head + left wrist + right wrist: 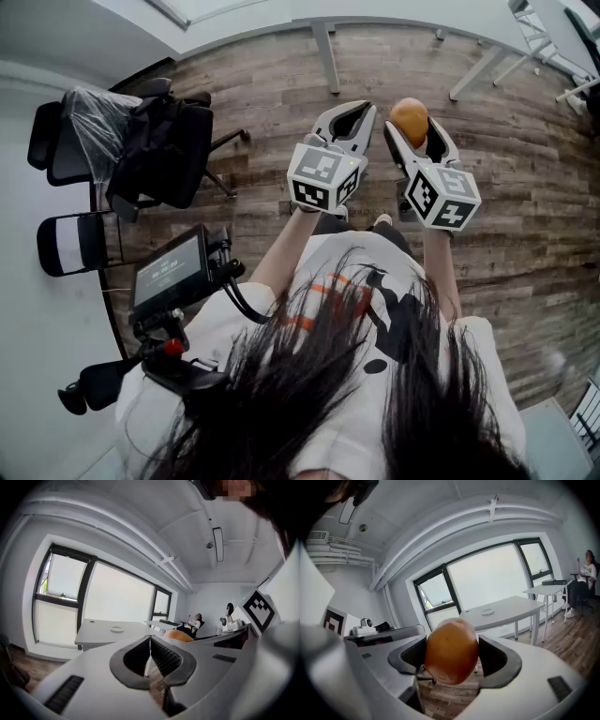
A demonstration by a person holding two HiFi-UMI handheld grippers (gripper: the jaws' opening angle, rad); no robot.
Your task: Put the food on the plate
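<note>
Black office chair point(164, 150), upper left, on wood-plank floor point(525, 187). Small black screen point(171, 272), lower left. Large window point(487, 578), centre; seated person point(583, 581), right edge.

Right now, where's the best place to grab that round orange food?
Grip the orange food across its wide middle, from the two sides. It is round and smooth, so fingers on opposite sides likely hold steadiest, as the right gripper clamps it now.
</note>
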